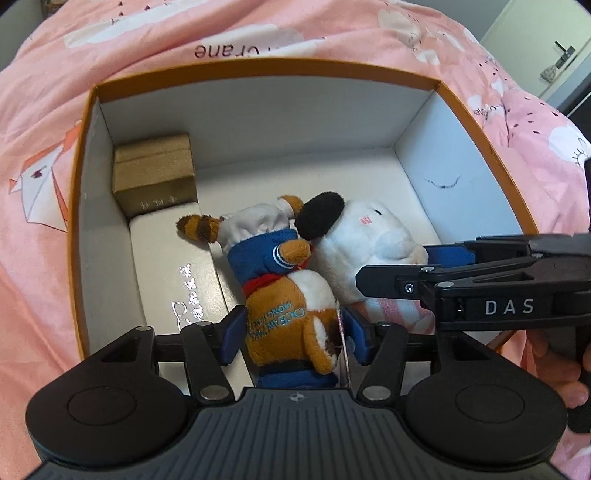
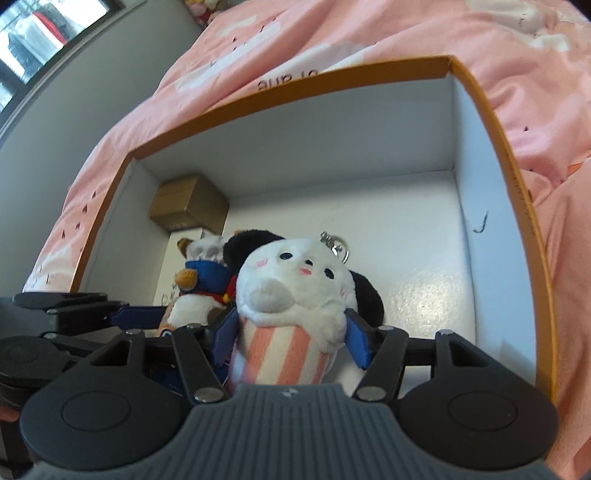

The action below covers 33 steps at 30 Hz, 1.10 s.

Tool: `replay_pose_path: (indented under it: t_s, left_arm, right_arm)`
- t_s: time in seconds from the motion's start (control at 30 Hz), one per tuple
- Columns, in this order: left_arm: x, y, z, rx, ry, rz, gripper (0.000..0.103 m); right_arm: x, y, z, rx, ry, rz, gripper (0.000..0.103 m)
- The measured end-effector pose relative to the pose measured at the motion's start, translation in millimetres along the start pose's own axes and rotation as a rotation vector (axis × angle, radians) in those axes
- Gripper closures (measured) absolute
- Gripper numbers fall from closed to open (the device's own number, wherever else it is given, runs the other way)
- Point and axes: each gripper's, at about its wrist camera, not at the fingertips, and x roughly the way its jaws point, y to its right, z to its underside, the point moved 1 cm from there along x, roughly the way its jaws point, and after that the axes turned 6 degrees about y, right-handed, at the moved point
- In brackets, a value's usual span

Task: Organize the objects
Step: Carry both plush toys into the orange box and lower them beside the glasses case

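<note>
An orange-rimmed box with white walls point(image 1: 258, 110) lies on a pink bed cover; it also shows in the right wrist view point(image 2: 480, 206). My left gripper point(image 1: 291, 332) is shut on a brown raccoon plush in a blue top point(image 1: 284, 295), which lies inside the box. My right gripper point(image 2: 291, 332) is shut on a white panda plush with a pink-striped base point(image 2: 295, 295), held inside the box beside the raccoon point(image 2: 199, 295). The panda point(image 1: 373, 236) and the right gripper point(image 1: 424, 273) show in the left wrist view.
A small brown carton point(image 1: 155, 173) sits in the box's far left corner, on a flat white box point(image 1: 173, 266). The carton also shows in the right wrist view point(image 2: 188, 206). The pink bed cover point(image 1: 184, 33) surrounds the box. The box floor at the far right is bare.
</note>
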Motion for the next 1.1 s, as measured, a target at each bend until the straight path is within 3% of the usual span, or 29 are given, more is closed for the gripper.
replay_pose_path:
  t_s: [0.27, 0.37, 0.5, 0.67, 0.87, 1.1]
  left_arm:
    - [-31.8, -5.2, 3.0, -0.004, 0.085, 0.102, 0.033]
    - [-40.1, -9.8, -0.3, -0.013, 0.124, 0.113, 0.046]
    - [-31.5, -8.6, -5.0, -0.009, 0.115, 0.088, 0.064]
    - [-22.1, -6.2, -2.8, -0.004, 0.09, 0.059, 0.072]
    - [-13.4, -3.4, -1.3, -0.004, 0.08, 0.04, 0.073]
    - [-22.8, 2.2, 2.4, 0.041, 0.124, 0.014, 0.067]
  right_arm:
    - [-8.9, -9.4, -5.5, -0.092, -0.038, -0.009, 0.034]
    - [-14.9, -12.8, -8.8, -0.123, -0.028, -0.003, 0.035]
    - [-11.0, -12.6, -9.1, -0.124, -0.047, -0.015, 0.05]
    - [-7.8, -16.1, -5.7, -0.133, -0.055, -0.046, 0.054]
    - [-0.6, -24.7, -2.9, -0.184, -0.057, -0.026, 0.054]
    - [-11.5, -31.0, 0.9, -0.23, -0.005, 0.011, 0.051]
